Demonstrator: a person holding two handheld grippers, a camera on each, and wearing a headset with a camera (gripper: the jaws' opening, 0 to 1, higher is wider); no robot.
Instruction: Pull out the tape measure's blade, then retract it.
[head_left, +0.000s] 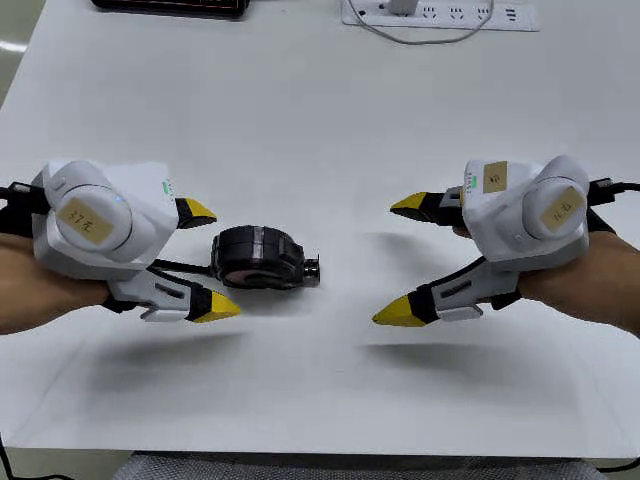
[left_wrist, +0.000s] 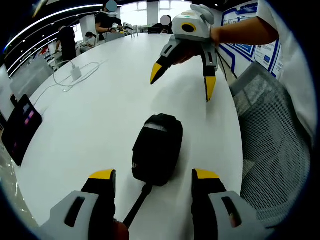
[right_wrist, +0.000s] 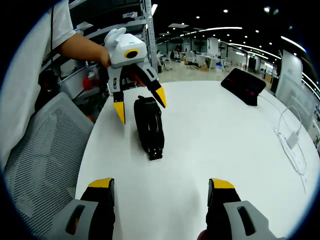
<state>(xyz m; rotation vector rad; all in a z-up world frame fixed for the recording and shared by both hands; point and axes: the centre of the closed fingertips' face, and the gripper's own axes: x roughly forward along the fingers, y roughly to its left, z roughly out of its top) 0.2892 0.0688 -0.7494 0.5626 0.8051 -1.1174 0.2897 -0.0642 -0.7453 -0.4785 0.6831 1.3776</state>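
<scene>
A black tape measure (head_left: 257, 258) lies on the white table (head_left: 320, 120), its blade tip (head_left: 312, 269) pointing right and a black wrist strap trailing left. My left gripper (head_left: 207, 258) is open, its yellow-tipped jaws either side of the case's back end without touching it. In the left gripper view the tape measure (left_wrist: 157, 148) lies just ahead of the jaws. My right gripper (head_left: 405, 260) hangs open to the right of the tape, apart from it, with nothing between its jaws. From the right gripper view the tape measure (right_wrist: 148, 126) lies ahead with the left gripper (right_wrist: 141, 107) over its far end.
A white power strip (head_left: 440, 14) with a cable sits at the table's far edge, and a dark tablet (head_left: 170, 6) lies at the far left. A grey mesh chair (left_wrist: 272, 145) stands by the near edge. People sit at the far end of the table.
</scene>
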